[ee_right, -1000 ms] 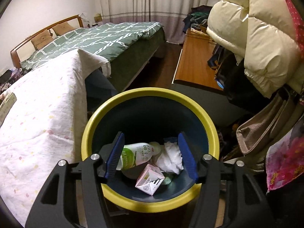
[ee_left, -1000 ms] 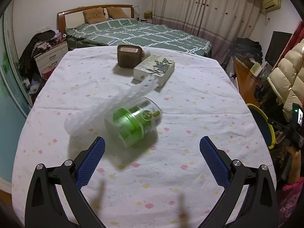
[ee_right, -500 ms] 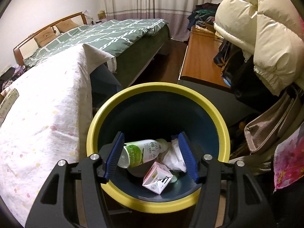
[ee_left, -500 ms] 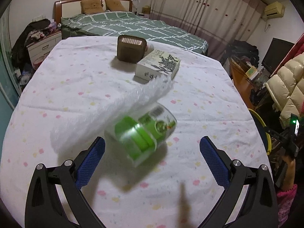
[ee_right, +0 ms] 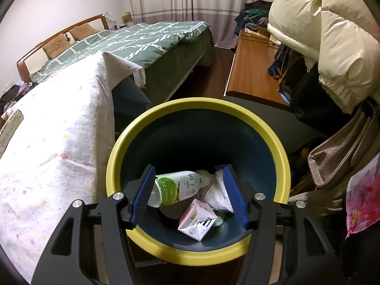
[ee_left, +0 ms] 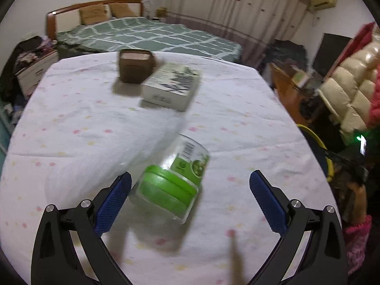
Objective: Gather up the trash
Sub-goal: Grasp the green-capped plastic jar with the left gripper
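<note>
A brown box-like object (ee_left: 135,66) sits toward the upper middle of the left wrist view on a white tablecloth with pastel dots (ee_left: 71,118), touching a white printed carton (ee_left: 171,86). Behind them lies a bed with a green checked cover (ee_left: 147,38). At right in the right wrist view hangs a cream puffer jacket (ee_right: 332,35) above a wooden desk (ee_right: 251,71).

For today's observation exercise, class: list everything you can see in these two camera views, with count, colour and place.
jar: 1, clear, green lid, on its side on table
bubble wrap: 1, white, blurred, left of jar
box: 1, white, far on table
container: 1, brown, beside box
tablecloth: 1, white, dotted
bin: 1, yellow rim, beside table
bottle: 1, green label, in bin
carton: 1, pink-white, in bin
tissue: 1, white, in bin
bed: 1, green, behind
left gripper: open, around jar
right gripper: open, above bin
</note>
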### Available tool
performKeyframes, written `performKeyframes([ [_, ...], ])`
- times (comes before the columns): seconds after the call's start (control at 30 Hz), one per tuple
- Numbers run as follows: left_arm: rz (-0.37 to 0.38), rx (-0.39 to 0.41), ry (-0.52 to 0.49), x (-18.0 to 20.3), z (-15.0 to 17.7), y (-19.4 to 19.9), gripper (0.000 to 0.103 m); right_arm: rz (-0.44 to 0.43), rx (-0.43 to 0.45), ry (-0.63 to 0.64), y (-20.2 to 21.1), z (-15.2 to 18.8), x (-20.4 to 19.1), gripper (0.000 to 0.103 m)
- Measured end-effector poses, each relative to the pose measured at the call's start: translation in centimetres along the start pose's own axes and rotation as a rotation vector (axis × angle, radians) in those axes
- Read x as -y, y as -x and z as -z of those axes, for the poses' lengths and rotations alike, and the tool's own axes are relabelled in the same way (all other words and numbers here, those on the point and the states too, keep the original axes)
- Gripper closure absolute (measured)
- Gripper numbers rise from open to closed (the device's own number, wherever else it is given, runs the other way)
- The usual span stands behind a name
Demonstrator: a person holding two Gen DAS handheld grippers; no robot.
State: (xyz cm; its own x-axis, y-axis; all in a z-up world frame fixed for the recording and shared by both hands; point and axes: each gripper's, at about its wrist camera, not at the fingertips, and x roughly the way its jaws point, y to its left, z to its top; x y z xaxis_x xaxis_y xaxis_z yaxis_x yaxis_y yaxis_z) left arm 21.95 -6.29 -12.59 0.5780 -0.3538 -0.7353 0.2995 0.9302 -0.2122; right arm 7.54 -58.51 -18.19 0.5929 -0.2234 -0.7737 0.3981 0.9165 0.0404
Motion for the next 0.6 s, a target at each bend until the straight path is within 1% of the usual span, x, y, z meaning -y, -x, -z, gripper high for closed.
performKeyframes([
  [0.1, -0.058, -0.006, -0.043, 1.0, 0.0, -0.9, 0.006, -0.010, -0.002, 0.002, -0.1, 0.1, -0.3, 0.046],
  [0.17, -0.059, -0.013, -0.043, 1.2, 0.1, -1.3, 0.009, -0.013, -0.001, 0.007, 0.0, 0.1, -0.5, 0.046],
  [0.2, -0.051, -0.017, -0.041, 1.4, 0.0, -1.6, 0.014, -0.012, -0.001, 0.009, 0.1, 0.2, -0.5, 0.046],
  [0.23, -0.055, -0.021, -0.041, 1.4, 0.1, -1.7, 0.017, -0.013, -0.002, 0.009, 0.1, 0.3, -0.5, 0.046],
  [0.3, -0.094, -0.041, -0.036, 1.5, 0.1, -2.6, 0.029, -0.011, -0.002, 0.005, 0.1, 0.3, -0.3, 0.046],
  [0.37, -0.121, -0.057, -0.028, 1.4, 0.2, -3.3, 0.034, -0.012, -0.003, 0.000, 0.1, 0.4, -0.1, 0.046],
  [0.43, -0.130, -0.058, -0.019, 1.2, 0.3, -3.6, 0.039, -0.013, -0.003, -0.002, 0.2, 0.4, 0.2, 0.046],
  [0.47, -0.143, -0.049, -0.018, 1.1, 0.2, -3.6, 0.049, -0.014, -0.003, -0.004, 0.2, 0.4, 0.3, 0.046],
  [0.53, -0.120, -0.053, -0.004, 1.0, 0.2, -3.5, 0.050, -0.016, -0.001, -0.009, 0.3, 0.5, 0.6, 0.046],
  [0.6, -0.116, -0.054, -0.014, 1.3, 0.3, -3.3, 0.050, -0.020, 0.002, -0.014, 0.4, 0.5, 0.8, 0.046],
])
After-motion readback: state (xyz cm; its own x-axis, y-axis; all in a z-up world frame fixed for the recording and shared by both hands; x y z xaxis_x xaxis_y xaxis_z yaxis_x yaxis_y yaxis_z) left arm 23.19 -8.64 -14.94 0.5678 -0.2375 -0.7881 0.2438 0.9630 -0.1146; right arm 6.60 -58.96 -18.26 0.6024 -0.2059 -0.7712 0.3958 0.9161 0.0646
